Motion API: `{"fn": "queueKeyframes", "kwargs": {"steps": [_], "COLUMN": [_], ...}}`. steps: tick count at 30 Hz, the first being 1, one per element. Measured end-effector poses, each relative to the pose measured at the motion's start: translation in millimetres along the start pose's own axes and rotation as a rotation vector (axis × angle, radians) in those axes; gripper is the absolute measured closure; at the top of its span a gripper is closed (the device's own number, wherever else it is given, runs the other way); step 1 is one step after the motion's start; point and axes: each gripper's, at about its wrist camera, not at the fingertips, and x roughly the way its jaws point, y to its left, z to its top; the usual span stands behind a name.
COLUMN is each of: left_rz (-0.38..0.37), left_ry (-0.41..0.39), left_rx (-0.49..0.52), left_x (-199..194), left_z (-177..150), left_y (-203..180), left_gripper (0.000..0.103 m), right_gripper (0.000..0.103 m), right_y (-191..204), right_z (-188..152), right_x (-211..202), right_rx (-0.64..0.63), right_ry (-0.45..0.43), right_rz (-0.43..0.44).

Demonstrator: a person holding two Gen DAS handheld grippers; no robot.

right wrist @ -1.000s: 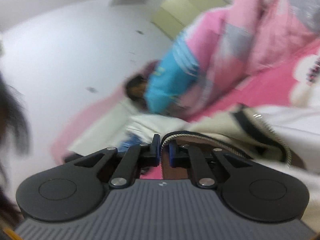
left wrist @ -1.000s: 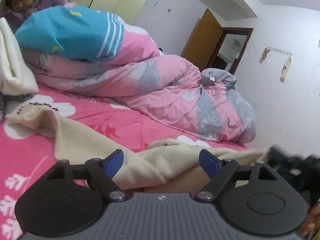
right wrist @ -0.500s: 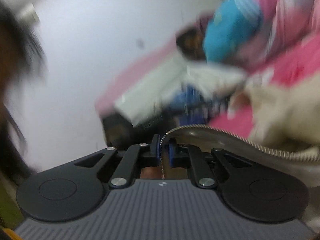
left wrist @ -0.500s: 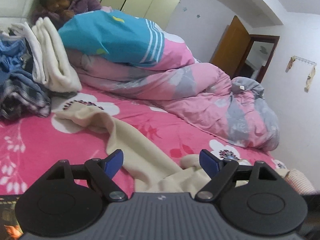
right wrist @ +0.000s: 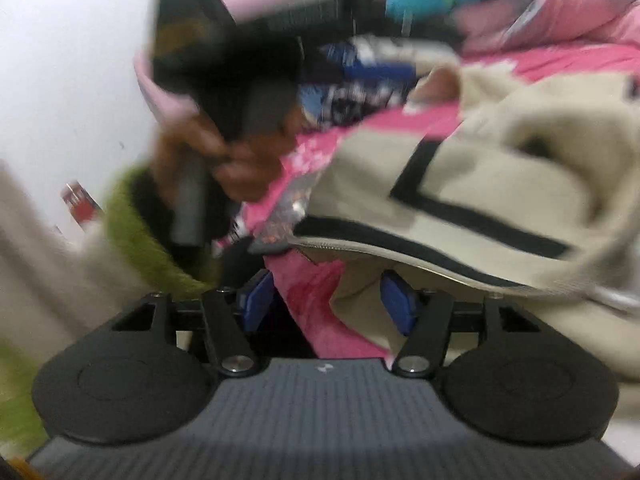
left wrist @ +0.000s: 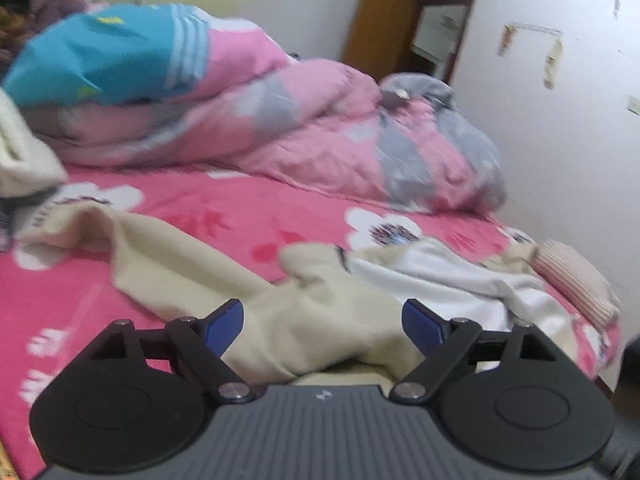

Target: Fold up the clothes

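The cream jacket point(left wrist: 320, 320) lies spread out on the bed point(left wrist: 80, 300), which has a bright pink sheet with white flowers. One long sleeve point(left wrist: 120, 236) of the jacket reaches away to the left across the sheet. Its white inside lining point(left wrist: 440, 276) shows on the right, next to a ribbed pink cuff point(left wrist: 576, 280). The left hand-held gripper point(left wrist: 322, 322) is wide apart and holds nothing, with the bunched cream cloth just in front of it, between its blue fingers point(left wrist: 224, 324). The right hand-held gripper point(right wrist: 328, 304) is also apart and grips nothing. Its right blue finger sits under the zipper edge of the jacket point(right wrist: 480, 184), where black stripes run along the cloth. In the right wrist view, which is blurry, a hand point(right wrist: 224, 160) in a fuzzy green sleeve point(right wrist: 136, 224) holds a dark handle on the left. A big pink and grey quilt point(left wrist: 320, 128) is heaped at the back of the bed, with a blue pillow point(left wrist: 104, 60) resting on top of it. A brown door point(left wrist: 376, 24) stands in the white wall behind.
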Motion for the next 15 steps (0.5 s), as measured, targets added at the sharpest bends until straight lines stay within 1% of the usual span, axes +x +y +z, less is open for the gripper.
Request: {"fn": "queueKeyframes", "kwargs": {"steps": [2, 3, 5, 6, 7, 8, 9, 10, 11, 12, 13, 14, 15], "left_rz": [0.016, 0.024, 0.041, 0.049, 0.057, 0.068, 0.112, 0.157, 0.2, 0.213, 0.226, 0.227, 0.228], "left_ry": [0.015, 0.023, 0.039, 0.046, 0.054, 0.062, 0.081, 0.114, 0.146, 0.166, 0.185, 0.194, 0.198], "left_rx": [0.012, 0.018, 0.03, 0.036, 0.043, 0.05, 0.065, 0.071, 0.076, 0.056, 0.037, 0.014, -0.009], "left_x": [11, 17, 29, 34, 40, 46, 55, 66, 75, 81, 87, 89, 91], "left_z": [0, 0, 1, 1, 1, 1, 0, -3, -6, -11, -15, -19, -22], "left_y": [-5, -7, -12, -14, -17, -19, -18, -14, -11, -4, 2, 7, 12], "left_gripper": [0.016, 0.016, 0.016, 0.016, 0.016, 0.018, 0.021, 0.022, 0.024, 0.024, 0.024, 0.024, 0.024], "right_gripper": [0.044, 0.044, 0.045, 0.046, 0.052, 0.062, 0.066, 0.069, 0.076, 0.08, 0.088, 0.095, 0.097], "right_y": [-6, -13, -34, -48, -61, -71, -82, -92, -97, -102, -102, -101, -100], "right_z": [0, 2, 4, 5, 5, 6, 7, 7, 7, 7, 7, 9, 10], "right_x": [-46, -62, -83, -86, -89, -84, -79, -74, -67, -59, -50, -50, -49], "right_rx": [0.036, 0.079, 0.188, 0.254, 0.317, 0.354, 0.392, 0.427, 0.446, 0.463, 0.461, 0.459, 0.457], "right_ry": [-0.099, -0.155, -0.248, -0.273, -0.295, -0.303, -0.31, -0.315, -0.307, -0.298, -0.286, -0.278, -0.274], "right_rz": [-0.002, -0.03, -0.114, -0.16, -0.201, -0.21, -0.218, -0.226, -0.225, -0.226, -0.241, -0.261, -0.277]}}
